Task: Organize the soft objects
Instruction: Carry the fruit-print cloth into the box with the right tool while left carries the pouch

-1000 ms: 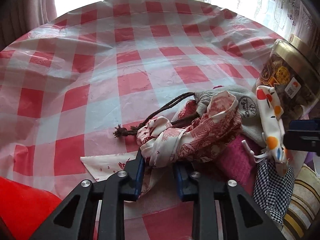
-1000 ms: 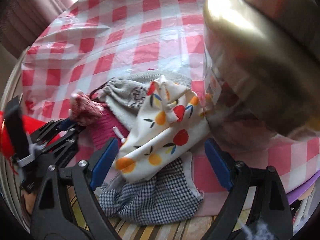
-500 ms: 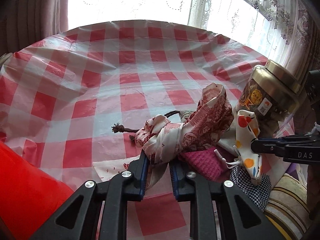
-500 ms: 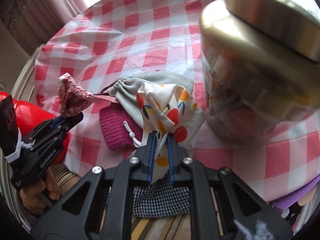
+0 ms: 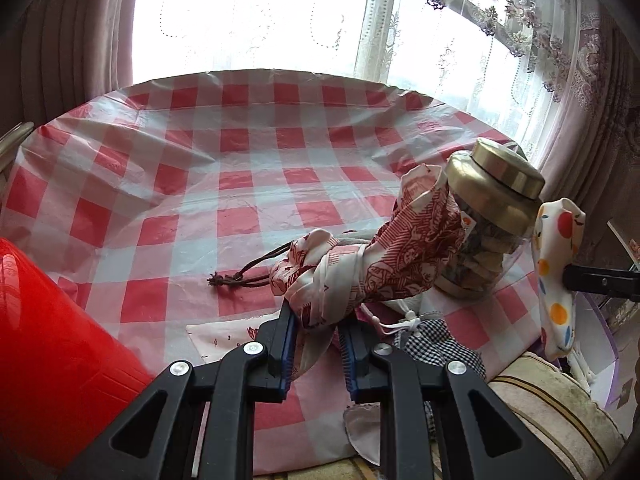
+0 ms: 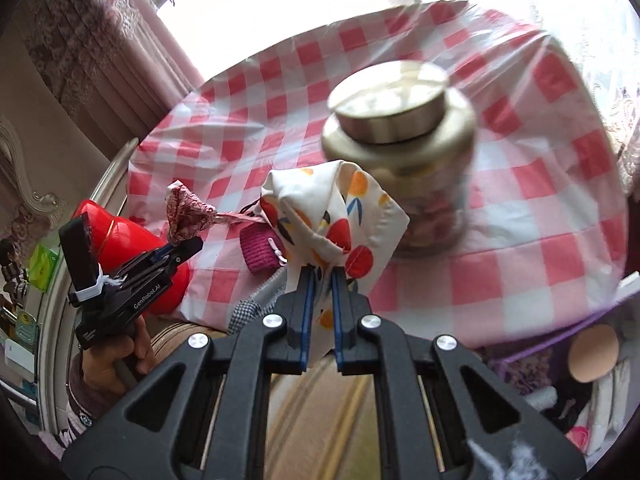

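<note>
Left gripper (image 5: 317,334): jaws nearly closed, pinching the red-printed cloth (image 5: 384,256) at its lower end; the cloth's long axis runs from the jaws up toward 2 o'clock, its free tip raised in front of the jar (image 5: 486,216). Right gripper (image 6: 320,296): jaws have just been closing and now stand pressed onto the fruit-print cloth (image 6: 332,216), which bunches upward toward 12 o'clock from the pads while a short tail hangs below them; in the left wrist view this cloth hangs roughly upright at 3 o'clock. Just beyond the left jaws, on the red-checked tablecloth (image 5: 240,184): checked black-and-white cloth (image 5: 432,340) at 4 o'clock, a brown drawstring (image 5: 240,276) lying toward 10 o'clock. Pink knitted piece (image 6: 260,248) lies on the table at 10 o'clock of the right jaws. Red container (image 5: 52,360) at 8 o'clock, near edge. Farthest: gold-lidded jar standing upright, window curtains (image 5: 520,40) behind.
</note>
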Available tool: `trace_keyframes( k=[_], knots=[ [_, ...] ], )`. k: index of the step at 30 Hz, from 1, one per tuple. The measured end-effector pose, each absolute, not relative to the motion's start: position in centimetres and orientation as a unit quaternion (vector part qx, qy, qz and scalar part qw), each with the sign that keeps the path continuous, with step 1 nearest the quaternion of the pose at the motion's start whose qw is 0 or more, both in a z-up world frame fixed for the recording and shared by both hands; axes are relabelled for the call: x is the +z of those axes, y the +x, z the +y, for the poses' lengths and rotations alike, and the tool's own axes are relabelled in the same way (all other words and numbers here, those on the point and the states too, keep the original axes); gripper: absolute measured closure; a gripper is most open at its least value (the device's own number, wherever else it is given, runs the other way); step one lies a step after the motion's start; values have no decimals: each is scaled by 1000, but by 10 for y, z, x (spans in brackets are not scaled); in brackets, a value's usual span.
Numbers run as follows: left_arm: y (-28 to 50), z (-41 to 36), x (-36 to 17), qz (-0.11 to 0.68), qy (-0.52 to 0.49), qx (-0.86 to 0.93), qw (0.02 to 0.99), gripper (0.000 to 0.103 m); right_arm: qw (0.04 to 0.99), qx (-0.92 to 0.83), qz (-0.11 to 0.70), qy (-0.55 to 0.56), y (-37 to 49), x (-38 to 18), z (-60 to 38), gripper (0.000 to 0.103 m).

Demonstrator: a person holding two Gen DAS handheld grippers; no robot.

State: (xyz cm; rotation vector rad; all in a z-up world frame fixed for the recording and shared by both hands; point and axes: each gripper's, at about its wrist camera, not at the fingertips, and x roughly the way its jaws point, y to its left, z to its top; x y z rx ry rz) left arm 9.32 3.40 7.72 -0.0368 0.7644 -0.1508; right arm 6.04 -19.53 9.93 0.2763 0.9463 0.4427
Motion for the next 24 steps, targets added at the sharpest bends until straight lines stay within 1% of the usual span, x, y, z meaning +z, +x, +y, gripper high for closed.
trace_keyframes(
  k=[6,10,15,20,24],
  knots=[
    [76,6,97,354,-12,-100,930,82,879,136,439,124,19,115,-287,91],
    [67,-18,111,341,-8,-126,932,82,881,63,459,97,-9,107,-355,91],
    [59,-56,124,332,7,-168,928,82,864,-20,502,34,-33,73,-410,91],
    [52,-100,128,335,29,-212,918,82,833,-47,551,-7,-41,27,-438,91],
    [47,-135,125,345,49,-244,905,82,815,-37,578,-5,-39,-7,-449,91]
  ],
)
